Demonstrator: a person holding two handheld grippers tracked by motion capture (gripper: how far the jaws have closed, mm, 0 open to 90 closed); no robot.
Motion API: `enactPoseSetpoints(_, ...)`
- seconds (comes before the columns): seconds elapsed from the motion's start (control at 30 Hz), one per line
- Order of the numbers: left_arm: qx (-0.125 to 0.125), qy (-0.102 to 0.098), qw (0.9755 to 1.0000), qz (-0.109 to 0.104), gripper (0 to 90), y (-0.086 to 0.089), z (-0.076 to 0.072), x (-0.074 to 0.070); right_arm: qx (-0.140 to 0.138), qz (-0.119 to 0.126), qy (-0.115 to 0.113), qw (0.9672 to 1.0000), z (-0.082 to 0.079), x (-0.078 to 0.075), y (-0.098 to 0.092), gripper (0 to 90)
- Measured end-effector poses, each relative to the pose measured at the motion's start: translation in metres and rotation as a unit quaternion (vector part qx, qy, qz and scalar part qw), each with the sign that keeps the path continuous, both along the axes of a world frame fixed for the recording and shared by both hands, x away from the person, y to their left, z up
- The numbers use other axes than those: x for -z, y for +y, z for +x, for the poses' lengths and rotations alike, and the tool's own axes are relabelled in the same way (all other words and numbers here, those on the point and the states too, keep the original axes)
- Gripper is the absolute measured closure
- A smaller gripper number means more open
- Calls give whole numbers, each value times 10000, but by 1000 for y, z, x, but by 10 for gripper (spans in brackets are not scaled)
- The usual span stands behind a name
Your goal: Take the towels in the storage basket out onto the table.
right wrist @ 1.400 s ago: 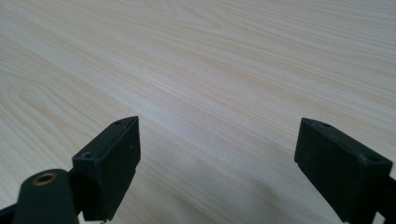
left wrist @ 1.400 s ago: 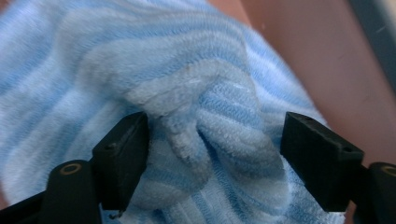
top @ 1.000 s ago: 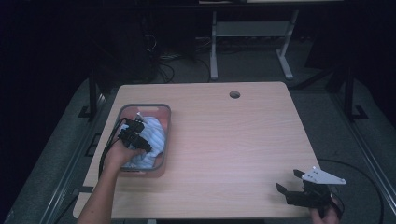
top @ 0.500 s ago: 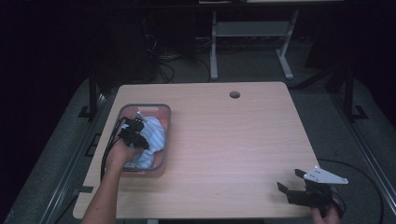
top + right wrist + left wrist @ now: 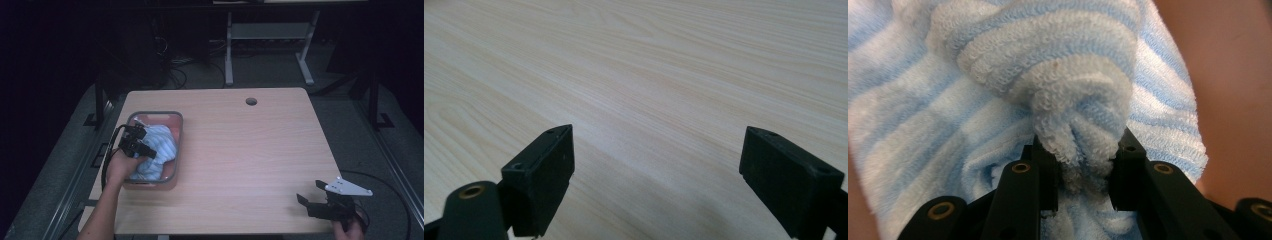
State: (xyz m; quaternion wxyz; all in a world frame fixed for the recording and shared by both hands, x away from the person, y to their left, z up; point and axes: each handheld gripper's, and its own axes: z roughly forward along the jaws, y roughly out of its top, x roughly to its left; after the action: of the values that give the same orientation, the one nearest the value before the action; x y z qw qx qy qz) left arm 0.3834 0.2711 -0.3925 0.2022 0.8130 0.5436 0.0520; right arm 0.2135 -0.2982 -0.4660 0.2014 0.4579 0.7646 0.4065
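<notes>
Towel [image 5: 1068, 95], blue-and-white striped terry, lies bunched in the grey bin [image 5: 178, 145] at the table's [image 5: 250, 165] left side; a twisted fold of it is pinched between the left gripper's [image 5: 1083, 172] jaws, which have just been closing and now clamp the cloth. Crumpled as it is, no clear long axis can be told; the gathered fold runs straight away from the jaws, the rest spreading beneath and around them. Right gripper [image 5: 656, 165] sits well apart at the table's near right corner, jaws wide, nothing between them.
</notes>
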Motion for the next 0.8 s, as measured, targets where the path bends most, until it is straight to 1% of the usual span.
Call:
enactPoseSetpoints(0.1, -17, -116, 9997, -206, 707, 3, -4, -6, 5, -11, 5, 10000, 0, -1, 1, 137)
enactPoseSetpoints(0.2, -4, -236, 9989, -399, 707, 7, -9, -13, -19, -38, -17, 10000, 0, -1, 1, 138)
enactPoseSetpoints(0.27, 22, -304, 9984, -477, 707, 8, -12, -18, -3, -30, -3, 10000, 0, -1, 2, 137)
enactPoseSetpoints(0.37, 58, -430, 9969, -658, 707, 11, -17, -24, 17, -29, 0, 10000, 0, -2, 2, 138)
enactPoseSetpoints(0.43, 68, -447, 9965, -698, 707, 11, -19, -27, 18, -34, 2, 10000, 0, -2, 2, 137)
enactPoseSetpoints(0.47, 81, -493, 9960, -743, 707, 12, -21, -30, 17, -39, 6, 10000, 0, -2, 2, 137)
enactPoseSetpoints(0.63, 115, -560, 9951, -808, 707, 14, -25, -36, 12, -49, -17, 10000, 1, -2, 3, 138)
enactPoseSetpoints(0.8, 142, -645, 9929, -984, 707, 17, -28, -41, 23, -36, -9, 10000, 1, -3, 3, 138)
